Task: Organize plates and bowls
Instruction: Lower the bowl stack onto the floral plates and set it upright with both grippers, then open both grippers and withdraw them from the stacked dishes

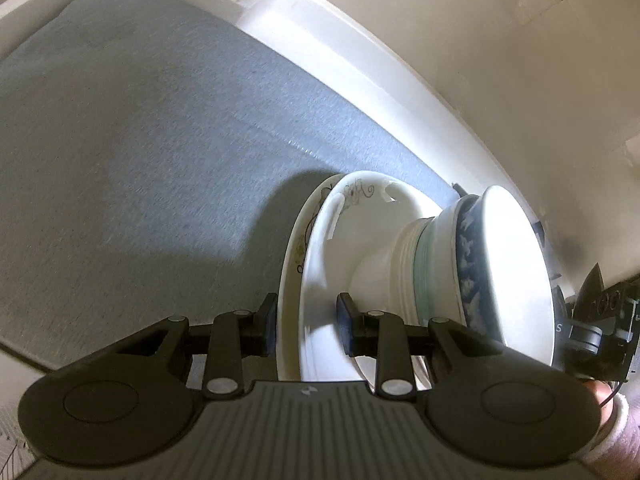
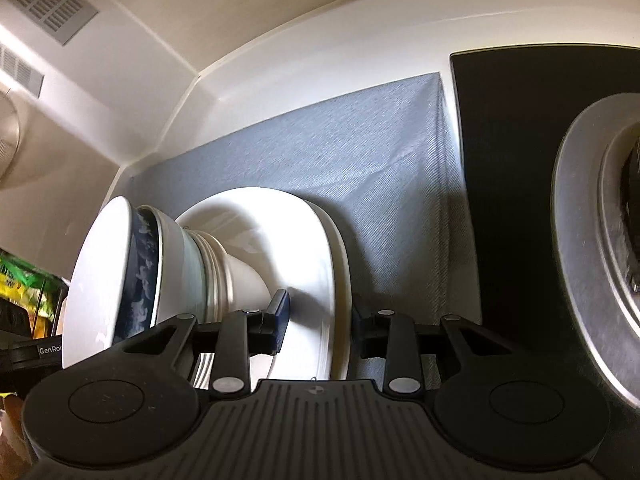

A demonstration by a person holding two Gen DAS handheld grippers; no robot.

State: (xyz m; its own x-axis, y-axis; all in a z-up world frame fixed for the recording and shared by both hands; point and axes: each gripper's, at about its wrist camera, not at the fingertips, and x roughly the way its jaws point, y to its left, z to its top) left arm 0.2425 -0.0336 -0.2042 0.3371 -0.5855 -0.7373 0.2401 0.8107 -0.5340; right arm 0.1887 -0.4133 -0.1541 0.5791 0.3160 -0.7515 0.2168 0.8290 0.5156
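A stack of white plates (image 1: 316, 264) with a flower pattern carries a stack of nested bowls (image 1: 472, 256), the top ones white with a blue patterned band. My left gripper (image 1: 306, 326) is shut on the plates' rim from one side. My right gripper (image 2: 320, 322) is shut on the rim of the same plates (image 2: 320, 272) from the other side, with the bowls (image 2: 144, 272) to its left. The views are rolled sideways, so the stack appears on its side over the grey mat (image 1: 140, 140).
The grey mat (image 2: 360, 152) lies on a white counter by cream walls. A black stovetop (image 2: 508, 184) with a steel burner ring (image 2: 580, 248) is beside the mat. A wall vent (image 2: 48, 4) and green packaging (image 2: 24, 280) show at left.
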